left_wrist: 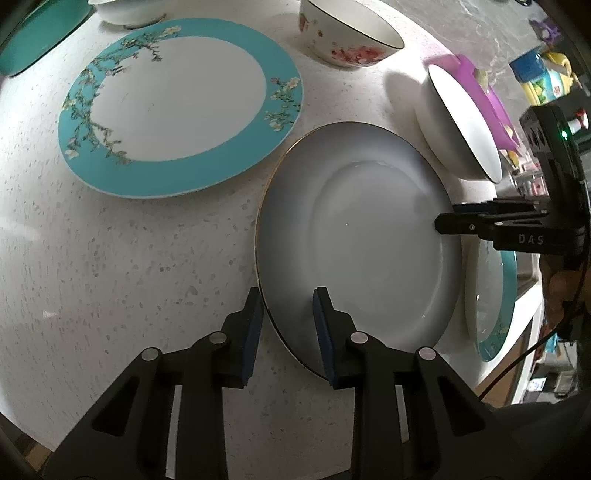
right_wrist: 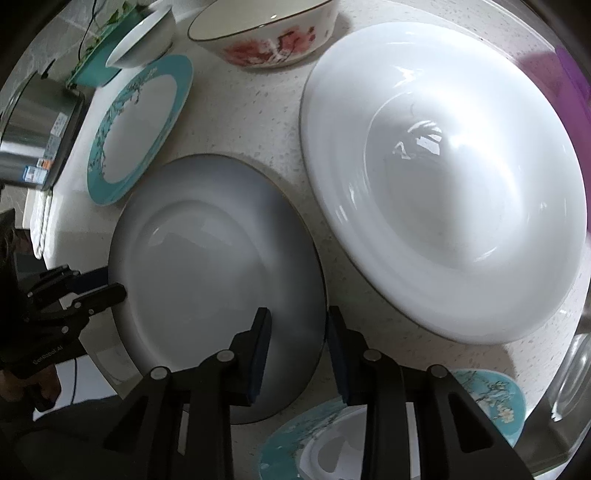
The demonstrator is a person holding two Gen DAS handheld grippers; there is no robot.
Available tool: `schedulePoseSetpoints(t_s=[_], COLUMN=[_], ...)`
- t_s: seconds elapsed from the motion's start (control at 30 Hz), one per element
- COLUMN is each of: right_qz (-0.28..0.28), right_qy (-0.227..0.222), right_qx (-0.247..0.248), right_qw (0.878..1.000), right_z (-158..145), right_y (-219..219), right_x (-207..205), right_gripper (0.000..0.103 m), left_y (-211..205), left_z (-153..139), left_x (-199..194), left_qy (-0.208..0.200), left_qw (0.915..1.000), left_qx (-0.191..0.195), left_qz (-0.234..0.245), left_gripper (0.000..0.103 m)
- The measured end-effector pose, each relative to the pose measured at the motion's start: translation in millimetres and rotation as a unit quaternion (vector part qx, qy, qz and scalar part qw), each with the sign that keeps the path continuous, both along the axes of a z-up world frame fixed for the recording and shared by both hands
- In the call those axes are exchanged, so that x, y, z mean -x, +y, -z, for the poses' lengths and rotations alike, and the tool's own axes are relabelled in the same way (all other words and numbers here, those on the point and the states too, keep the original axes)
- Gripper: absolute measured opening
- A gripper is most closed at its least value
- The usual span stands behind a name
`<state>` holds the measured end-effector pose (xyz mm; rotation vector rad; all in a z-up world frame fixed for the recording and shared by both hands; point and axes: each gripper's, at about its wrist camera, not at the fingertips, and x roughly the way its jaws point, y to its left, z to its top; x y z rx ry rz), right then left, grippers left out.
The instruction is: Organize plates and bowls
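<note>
A pale grey plate with a thin dark rim is tilted above the speckled counter, and it also shows in the right wrist view. My left gripper straddles its near rim, jaws apart on either side of the edge. My right gripper straddles the opposite rim, jaws apart; it shows at the right of the left wrist view. A teal-rimmed floral plate lies flat at the far left. A large white bowl sits to the right of the grey plate.
A white bowl with red flowers stands at the back. Another teal floral plate lies under my right gripper. A purple item sits behind the white bowl. A steel appliance stands at the counter's left end. A glass is at the right edge.
</note>
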<state>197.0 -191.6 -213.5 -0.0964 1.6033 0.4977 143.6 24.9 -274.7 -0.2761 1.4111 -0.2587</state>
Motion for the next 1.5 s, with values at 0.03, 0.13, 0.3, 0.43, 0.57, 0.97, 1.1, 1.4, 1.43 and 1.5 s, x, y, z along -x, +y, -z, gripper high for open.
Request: schedulePoseSetpoints(t_s=[0.03, 0.13, 0.3, 0.43, 0.57, 0.97, 1.1, 1.4, 1.43, 1.5], right_qz=[0.002, 0.008, 0.014, 0.016, 0.017, 0.024, 0.024, 0.025, 0.024, 0.023], right_qy=[-0.001, -0.001, -0.002, -0.006, -0.009, 0.001, 0.001, 0.003, 0.003, 0.001], right_qx=[0.000, -0.003, -0.004, -0.004, -0.005, -0.011, -0.013, -0.019, -0.019, -0.020], right_qw=[1.000, 1.000, 1.000, 1.000, 1.000, 1.000, 1.000, 0.999, 1.000, 1.000], right_z=[-0.6, -0.8, -1.0, -4.5, -6.1, -5.8, -6.2, -9.9, -10.9, -13.4], right_y=[0.7, -2.7, -6.6, -13.5, -14.9, -14.9, -14.2, -14.3, -13.9, -12.8], right_x=[0.1, 2.9, 3.4, 4.9, 3.9, 0.6, 0.7, -2.0, -2.4, -2.7], right_gripper=[0.033, 0.033, 0.033, 0.033, 0.033, 0.033, 0.033, 0.033, 0.033, 0.033], left_y=[1.3, 3.7, 5.0, 6.1, 9.3, 24.8, 24.6, 32.3, 33.2, 35.1], left_z=[-0.4, -1.0, -1.3, -2.4, -2.9, -5.7, -7.7, -14.0, -15.0, -16.4], left_x=[-0.2, 0.2, -0.2, 1.1, 2.4, 6.3, 5.6, 6.6, 7.2, 8.4], left_qy=[0.000, -0.002, 0.000, 0.001, 0.003, 0.014, 0.014, 0.014, 0.014, 0.012], left_qw=[1.0000, 1.0000, 0.9999, 0.9998, 0.9995, 0.9978, 0.9979, 0.9969, 0.9969, 0.9969], left_qx=[0.000, 0.004, 0.011, 0.019, 0.029, 0.051, 0.048, 0.056, 0.056, 0.055], left_qz=[-0.001, -0.006, -0.007, -0.008, -0.015, -0.038, -0.040, -0.054, -0.054, -0.055], left_gripper=[0.024, 0.023, 0.021, 0.019, 0.018, 0.015, 0.015, 0.014, 0.014, 0.014])
